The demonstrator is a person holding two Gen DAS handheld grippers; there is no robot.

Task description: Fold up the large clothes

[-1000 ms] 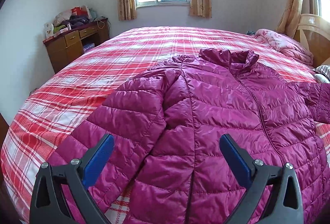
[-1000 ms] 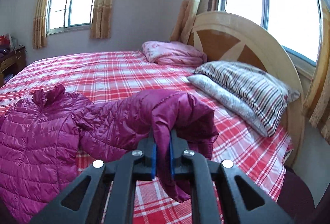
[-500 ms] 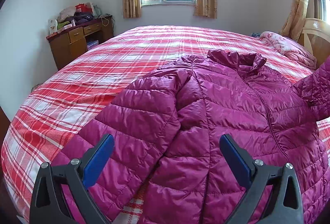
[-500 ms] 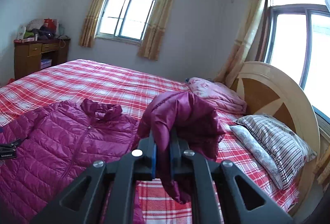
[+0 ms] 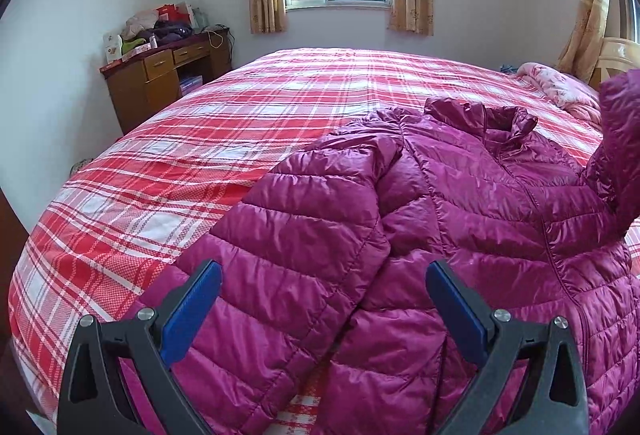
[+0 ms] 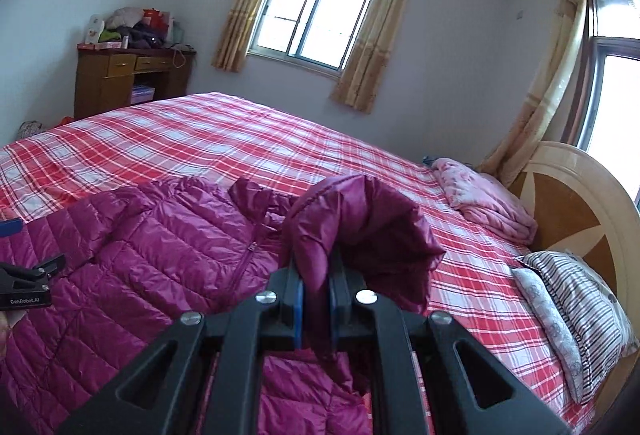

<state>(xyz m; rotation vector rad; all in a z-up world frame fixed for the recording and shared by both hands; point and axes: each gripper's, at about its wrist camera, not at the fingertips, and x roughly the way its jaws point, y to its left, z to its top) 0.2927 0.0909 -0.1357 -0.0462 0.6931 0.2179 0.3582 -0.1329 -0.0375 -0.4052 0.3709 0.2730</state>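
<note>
A magenta quilted puffer jacket (image 5: 460,219) lies front up on the red plaid bed (image 5: 224,139), collar toward the far side, zip closed. One sleeve (image 5: 304,219) lies flat along the jacket's left side. My left gripper (image 5: 320,295) hovers open above that sleeve and the hem, nothing between its blue pads. My right gripper (image 6: 315,277) is shut on the other sleeve (image 6: 360,223), whose end is lifted and drapes over the fingers above the jacket body (image 6: 160,247). That raised sleeve (image 5: 620,139) shows at the right edge of the left wrist view. The left gripper (image 6: 24,283) shows at the left edge of the right wrist view.
A wooden desk (image 5: 160,83) piled with clutter stands by the far left wall. A folded pink blanket (image 6: 484,195) and striped pillows (image 6: 576,307) lie by the wooden headboard (image 6: 572,203). Curtained windows (image 6: 316,23) fill the far wall. Bare plaid cover (image 6: 200,139) stretches beyond the jacket.
My right gripper has carried the held sleeve sideways from the pillow side to over the jacket body. The left gripper has stayed open, drifting slightly.
</note>
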